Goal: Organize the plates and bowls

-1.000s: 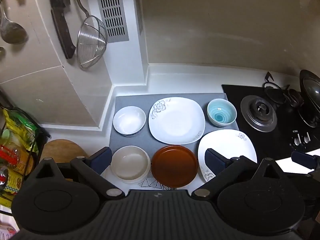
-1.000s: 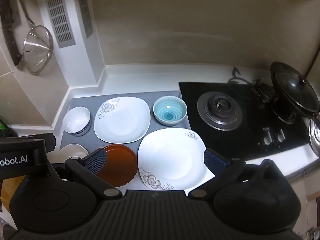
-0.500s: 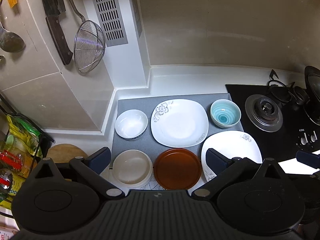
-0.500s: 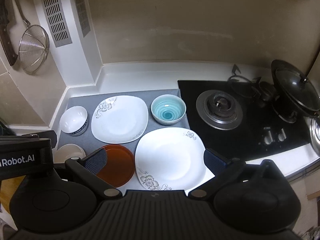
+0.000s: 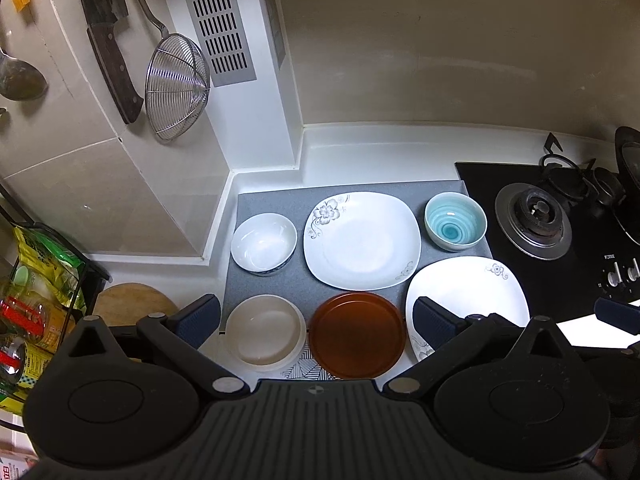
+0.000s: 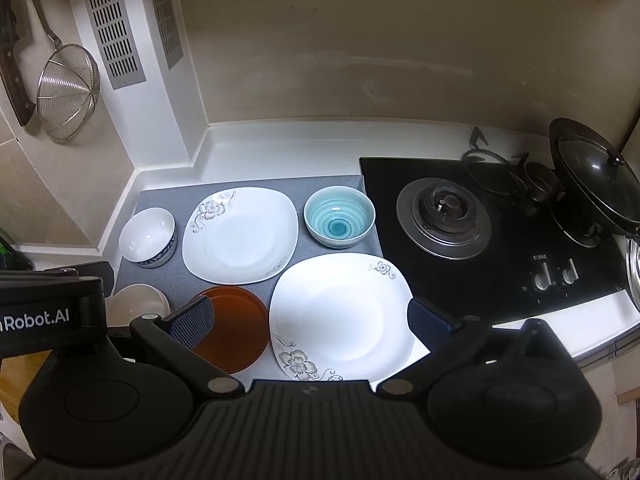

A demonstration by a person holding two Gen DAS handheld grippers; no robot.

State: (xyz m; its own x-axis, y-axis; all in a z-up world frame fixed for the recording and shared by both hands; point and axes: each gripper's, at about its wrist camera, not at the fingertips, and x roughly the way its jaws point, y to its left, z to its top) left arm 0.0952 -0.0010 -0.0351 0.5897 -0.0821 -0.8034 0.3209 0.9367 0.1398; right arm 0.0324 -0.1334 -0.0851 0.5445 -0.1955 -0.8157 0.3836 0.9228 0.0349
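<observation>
Left wrist view: the left claw [image 5: 316,316] hangs above the desk [image 5: 380,152] with its jaws spread wide, holding nothing. Below it, on a grey mat [image 5: 272,200], lie a white bowl [image 5: 264,243], a flowered square plate [image 5: 362,240] and a teal bowl [image 5: 455,227] in the far row. Nearer sit a cream bowl [image 5: 264,332], a brown plate [image 5: 357,336] and a second square plate [image 5: 466,292], the last overlapping the mat's right edge. A stove [image 5: 534,220] stands to the right.

Right wrist view: the right claw [image 6: 310,318] is likewise wide open and empty, above the near plate [image 6: 342,312]. The brown plate [image 6: 240,324] lies just left of it. The left gripper's arm [image 6: 52,312] partly hides the cream bowl [image 6: 134,300].
</observation>
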